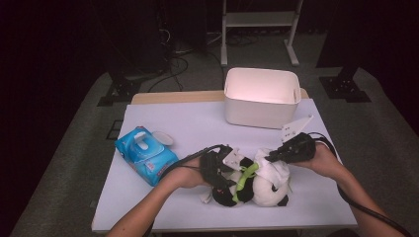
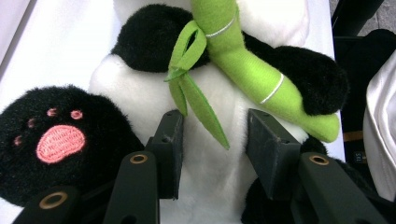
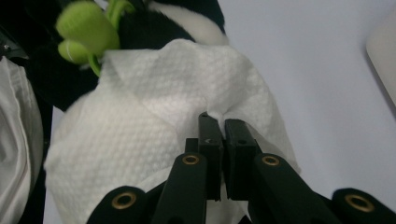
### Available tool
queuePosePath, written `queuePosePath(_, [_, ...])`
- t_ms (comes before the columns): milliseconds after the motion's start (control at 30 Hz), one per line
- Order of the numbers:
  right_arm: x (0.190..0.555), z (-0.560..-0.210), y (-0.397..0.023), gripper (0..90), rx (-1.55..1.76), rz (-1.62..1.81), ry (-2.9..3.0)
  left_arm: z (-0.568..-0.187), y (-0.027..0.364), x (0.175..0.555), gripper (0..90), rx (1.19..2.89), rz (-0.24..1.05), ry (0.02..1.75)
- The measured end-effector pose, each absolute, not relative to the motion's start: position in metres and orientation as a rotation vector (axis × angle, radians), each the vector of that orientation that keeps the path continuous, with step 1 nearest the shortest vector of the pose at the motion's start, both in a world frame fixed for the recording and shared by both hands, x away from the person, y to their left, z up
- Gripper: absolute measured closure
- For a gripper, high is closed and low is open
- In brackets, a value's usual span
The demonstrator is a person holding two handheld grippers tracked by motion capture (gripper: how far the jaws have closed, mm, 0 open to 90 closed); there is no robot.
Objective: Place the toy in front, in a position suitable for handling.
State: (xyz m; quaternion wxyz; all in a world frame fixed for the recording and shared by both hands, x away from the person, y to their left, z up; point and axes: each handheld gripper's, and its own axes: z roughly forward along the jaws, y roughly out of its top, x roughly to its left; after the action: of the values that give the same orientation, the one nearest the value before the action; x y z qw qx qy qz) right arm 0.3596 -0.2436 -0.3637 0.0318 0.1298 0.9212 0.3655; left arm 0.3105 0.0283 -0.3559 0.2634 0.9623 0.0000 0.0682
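A black-and-white panda plush (image 1: pixel 267 191) with a green bamboo stalk (image 1: pixel 245 177) lies on the white table top near the front edge. My left gripper (image 1: pixel 222 173) grips it from the left. In the left gripper view its pads (image 2: pixel 169 140) press into the white belly (image 2: pixel 140 88) on both sides, under the bamboo (image 2: pixel 252 74) and beside a black paw (image 2: pixel 60 142). My right gripper (image 1: pixel 271 159) comes in from the right, shut on a white wipe (image 1: pixel 277 170). The wipe (image 3: pixel 154 121) drapes over the panda's head, pinched between the closed jaws of the right gripper (image 3: pixel 223 122).
A blue pack of wet wipes (image 1: pixel 146 155) with its lid flipped up lies at the left of the table top (image 1: pixel 197 123). A white plastic bin (image 1: pixel 262 96) stands at the back right. Cables trail from both grippers toward the front edge.
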Motion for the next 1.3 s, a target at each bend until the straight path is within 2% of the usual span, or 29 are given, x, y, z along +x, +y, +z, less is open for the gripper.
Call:
queuePosePath(433, [0.333,-0.400,-0.298,86.3,0.597,1.172,2.818,-0.356,0.028,0.314,56.5,2.600,0.183,0.010])
queuePosePath(800, [0.313,-0.374,-0.274,86.3,0.417,1.207,2.804,-0.356,0.026,0.321,55.9,2.595,0.185,0.035])
queuePosePath(967, [0.307,-0.363,-0.249,86.3,0.293,1.160,2.814,-0.354,0.029,0.324,55.5,2.583,0.182,0.038])
queuePosePath(1300, [0.302,-0.376,-0.273,86.3,0.391,1.187,2.794,-0.341,0.039,0.325,54.7,2.548,0.208,0.067])
